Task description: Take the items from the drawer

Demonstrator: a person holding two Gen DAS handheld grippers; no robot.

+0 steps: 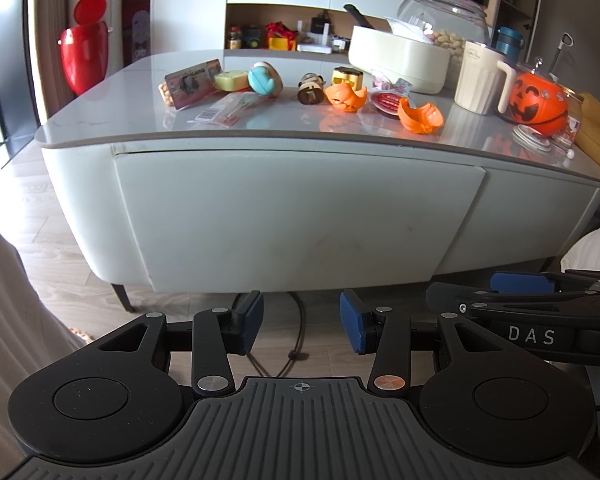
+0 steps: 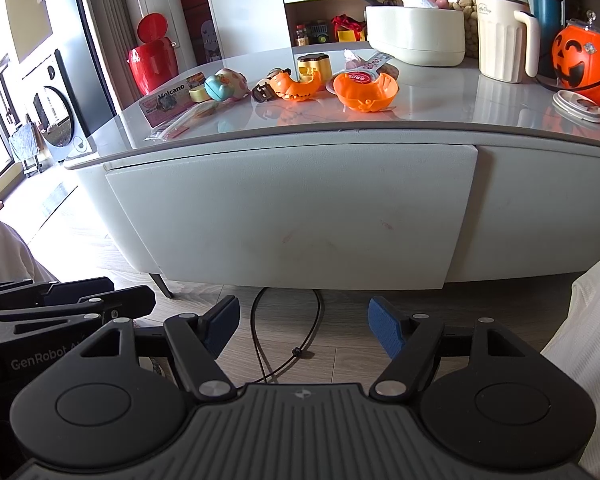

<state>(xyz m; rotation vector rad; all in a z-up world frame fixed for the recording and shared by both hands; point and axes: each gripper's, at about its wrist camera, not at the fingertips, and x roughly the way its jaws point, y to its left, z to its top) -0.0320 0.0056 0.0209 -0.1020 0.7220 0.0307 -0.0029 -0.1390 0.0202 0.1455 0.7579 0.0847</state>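
Observation:
A pale grey drawer front (image 1: 295, 216) (image 2: 300, 216) fills the side of a low table, and it looks closed, flush under the tabletop. Both grippers hang low in front of it, over the floor. My left gripper (image 1: 302, 328) is open with nothing between its blue pads. My right gripper (image 2: 304, 330) is open too and holds nothing. On the tabletop (image 1: 139, 120) lie small items: a Volcano card packet (image 1: 193, 83) (image 2: 167, 104), a blue and cream toy (image 1: 264, 79), two orange pumpkin halves (image 1: 346, 98) (image 2: 366, 92) and a snack wrapper (image 1: 227, 110).
Further right on the table stand a cream pot (image 1: 400, 62), a ribbed cream jug (image 1: 482, 78), a pumpkin bucket (image 1: 538, 98) (image 2: 584, 66) and a glass jar. A second drawer front (image 2: 540, 208) lies to the right. A black cable (image 2: 287, 336) runs on the wood floor. Red bin (image 1: 84, 48) at left.

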